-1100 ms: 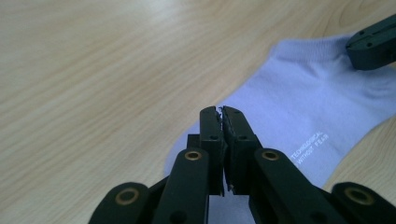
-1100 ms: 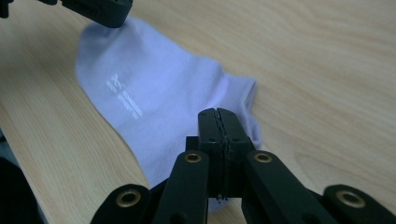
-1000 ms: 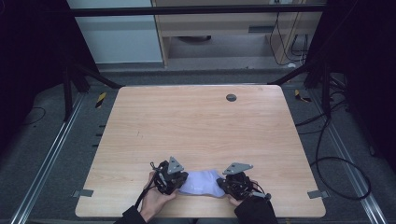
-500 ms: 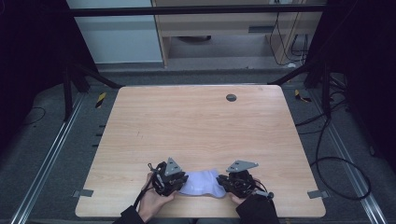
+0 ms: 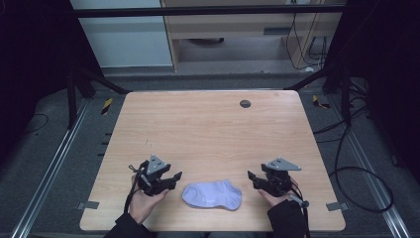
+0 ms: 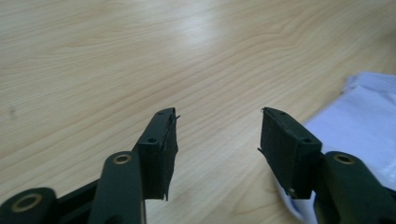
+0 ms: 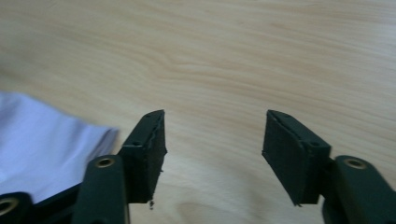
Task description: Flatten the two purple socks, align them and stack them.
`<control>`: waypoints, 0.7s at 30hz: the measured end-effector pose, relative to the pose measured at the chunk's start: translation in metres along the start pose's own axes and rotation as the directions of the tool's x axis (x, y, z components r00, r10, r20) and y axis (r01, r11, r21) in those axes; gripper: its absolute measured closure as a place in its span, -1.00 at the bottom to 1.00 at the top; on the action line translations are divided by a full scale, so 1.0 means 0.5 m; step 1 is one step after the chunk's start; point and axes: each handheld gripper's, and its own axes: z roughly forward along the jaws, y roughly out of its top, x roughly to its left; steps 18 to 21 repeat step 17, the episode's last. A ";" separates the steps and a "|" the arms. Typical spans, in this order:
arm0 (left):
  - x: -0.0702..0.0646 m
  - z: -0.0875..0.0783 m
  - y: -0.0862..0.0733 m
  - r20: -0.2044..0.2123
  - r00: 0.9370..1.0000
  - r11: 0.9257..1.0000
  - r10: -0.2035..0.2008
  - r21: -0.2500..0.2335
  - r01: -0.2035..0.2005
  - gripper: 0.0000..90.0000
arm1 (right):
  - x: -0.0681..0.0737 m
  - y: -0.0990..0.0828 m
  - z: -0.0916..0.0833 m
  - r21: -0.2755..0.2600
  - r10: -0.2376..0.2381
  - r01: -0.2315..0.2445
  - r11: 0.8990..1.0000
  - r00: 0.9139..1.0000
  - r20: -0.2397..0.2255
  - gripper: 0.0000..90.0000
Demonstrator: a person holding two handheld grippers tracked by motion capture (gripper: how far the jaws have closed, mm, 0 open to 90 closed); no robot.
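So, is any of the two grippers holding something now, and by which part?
Nothing is held. The left gripper and the right gripper are both open, with bare table between their jaws; the pale sock lies flat between them, untouched.

The high view sits overhead on the person's side, looking forward and down over the whole light wooden table [image 5: 213, 134]. Both gripper views ride low, skimming the tabletop close up. All three catch the pale lavender fabric sock [image 5: 213, 194] [image 6: 359, 121] [image 7: 42, 144].

Both grippers low, jaws spread.
Left gripper [image 5: 174, 178] and right gripper [image 5: 251, 179] face each other, each gripped by a hand.
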 end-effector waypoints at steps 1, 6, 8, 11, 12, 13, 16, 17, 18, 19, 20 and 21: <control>0.009 0.000 -0.002 -0.011 1.000 1.000 -0.008 -0.009 0.008 -0.10 | -0.009 0.000 -0.001 -0.006 0.013 -0.013 1.000 1.000 0.012 -0.22; 0.050 -0.005 -0.011 -0.051 0.997 0.999 -0.051 -0.022 0.050 -0.22 | -0.045 -0.004 -0.006 -0.013 0.038 -0.037 0.999 0.997 0.070 -0.33; 0.067 -0.006 -0.015 -0.065 0.996 0.998 -0.066 -0.025 0.064 -0.25 | -0.058 -0.005 -0.007 -0.012 0.046 -0.045 0.999 0.995 0.090 -0.36; 0.090 -0.007 -0.022 -0.087 0.992 0.996 -0.087 -0.019 0.085 -0.28 | -0.074 -0.008 -0.008 -0.013 0.056 -0.055 0.998 0.993 0.106 -0.41; 0.097 -0.008 -0.024 -0.097 0.991 0.996 -0.093 -0.018 0.091 -0.29 | -0.078 -0.008 -0.008 -0.009 0.061 -0.061 0.998 0.992 0.112 -0.43; 0.103 -0.008 -0.026 -0.109 0.989 0.995 -0.096 -0.020 0.095 -0.29 | -0.084 -0.009 -0.008 -0.008 0.057 -0.057 0.998 0.991 0.121 -0.44; 0.118 -0.010 -0.031 -0.129 0.986 0.994 -0.108 -0.020 0.106 -0.31 | -0.096 -0.011 -0.012 -0.012 0.064 -0.062 0.998 0.988 0.143 -0.46; 0.118 -0.010 -0.031 -0.129 0.986 0.994 -0.108 -0.020 0.106 -0.31 | -0.099 -0.011 -0.014 -0.016 0.071 -0.069 0.997 0.987 0.145 -0.46; 0.118 -0.010 -0.031 -0.129 0.986 0.994 -0.108 -0.020 0.106 -0.31 | -0.099 -0.011 -0.014 -0.016 0.071 -0.069 0.997 0.987 0.145 -0.46; 0.118 -0.010 -0.031 -0.129 0.986 0.994 -0.108 -0.020 0.106 -0.31 | -0.099 -0.011 -0.014 -0.016 0.071 -0.069 0.997 0.987 0.145 -0.46; 0.118 -0.010 -0.031 -0.129 0.986 0.994 -0.108 -0.020 0.106 -0.31 | -0.099 -0.011 -0.014 -0.016 0.071 -0.069 0.997 0.987 0.145 -0.46; 0.118 -0.010 -0.031 -0.129 0.986 0.994 -0.108 -0.020 0.106 -0.31 | -0.099 -0.011 -0.014 -0.016 0.071 -0.069 0.997 0.987 0.145 -0.46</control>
